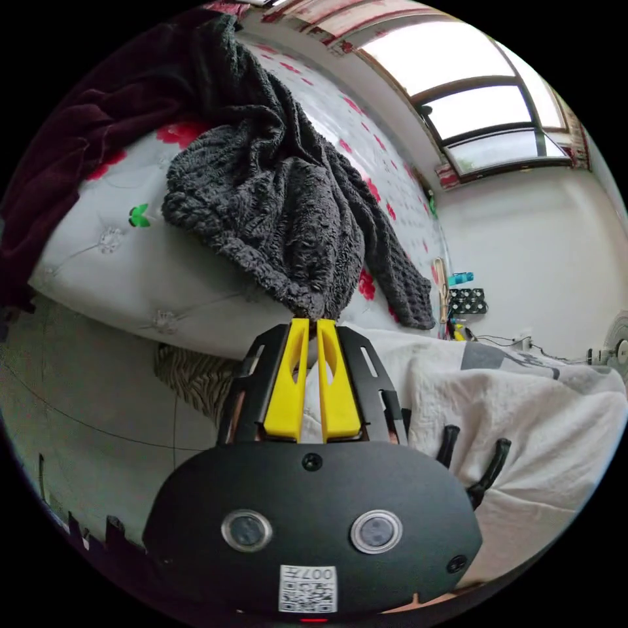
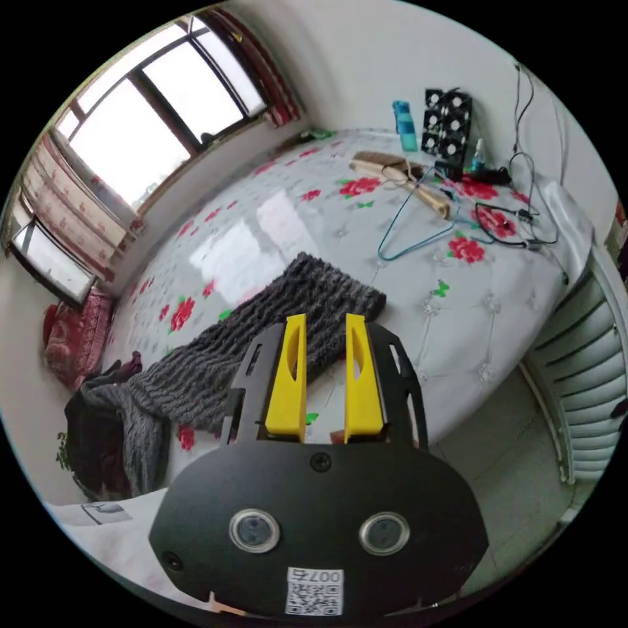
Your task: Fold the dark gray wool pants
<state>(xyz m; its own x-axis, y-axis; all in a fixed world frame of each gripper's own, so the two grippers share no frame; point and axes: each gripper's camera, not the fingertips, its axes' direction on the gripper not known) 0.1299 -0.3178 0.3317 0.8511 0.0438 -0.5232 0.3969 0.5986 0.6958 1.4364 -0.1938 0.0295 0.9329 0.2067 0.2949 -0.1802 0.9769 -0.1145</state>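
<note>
The dark gray wool pants (image 1: 288,196) look thick, nubbly and matt, with a ribbed knit texture. The white flower-printed quilted bed cover (image 2: 418,307) is smooth and glossy, while the yellow gripper jaws look like smooth plastic on matt black frames

The dark gray wool pants (image 1: 288,196) are thick and knitted, with a rough, ribbed texture. In the left gripper view they hang as a bunched, crumpled mass over the edge of the bed (image 1: 118,261) — one end is gathered to a narrow point at the tips of the left gripper (image 1: 317,324), whose yellow jaws stand nearly together on the cloth. One leg trails away along the flowered cover. In the right gripper view one leg (image 2: 288,314) lies stretched flat and diagonal across the bed — its hem end is free and square, the other end sinks into a heap at the bed's edge.
</note>
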